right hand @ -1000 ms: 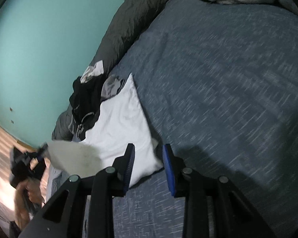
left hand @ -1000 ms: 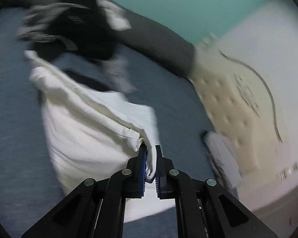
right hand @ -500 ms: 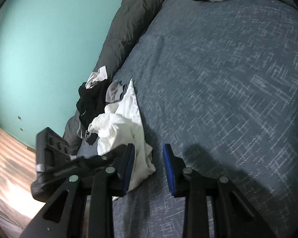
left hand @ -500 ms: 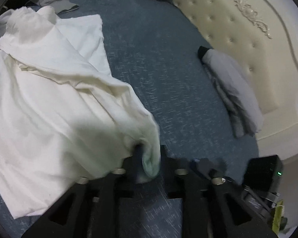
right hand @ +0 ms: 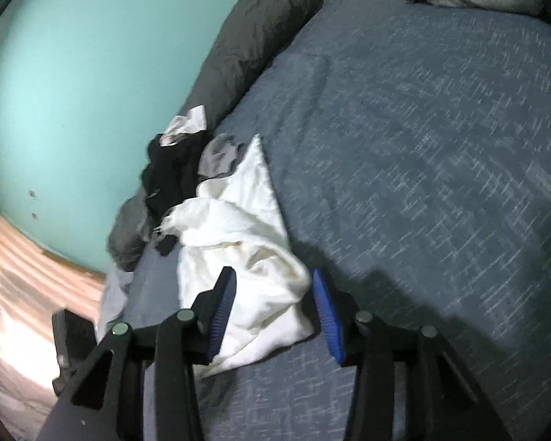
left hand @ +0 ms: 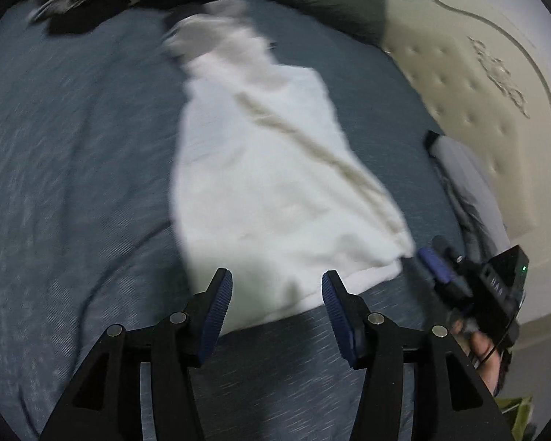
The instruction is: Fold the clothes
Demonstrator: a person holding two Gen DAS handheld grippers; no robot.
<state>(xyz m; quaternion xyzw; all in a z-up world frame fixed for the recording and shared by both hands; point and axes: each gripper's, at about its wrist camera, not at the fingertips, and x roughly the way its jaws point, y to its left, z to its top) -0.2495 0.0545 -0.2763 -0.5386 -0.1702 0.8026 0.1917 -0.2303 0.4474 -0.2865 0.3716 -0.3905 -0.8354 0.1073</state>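
Left claw (left hand: 276,297) wide open, empty, over white garment (left hand: 275,169) on bed (left hand: 73,147), right claw (right hand: 273,305) likewise open, possibly brushing cloth, no legible writing.

Shirt (left hand: 275,169) lies on bed (left hand: 73,147) (clothes pile (right hand: 172,172) behind it).

No text, label, brand or number can be read in either view. The black device (left hand: 501,283) at the right of the left wrist view shows a small green light and perhaps faint markings, too blurred to read.
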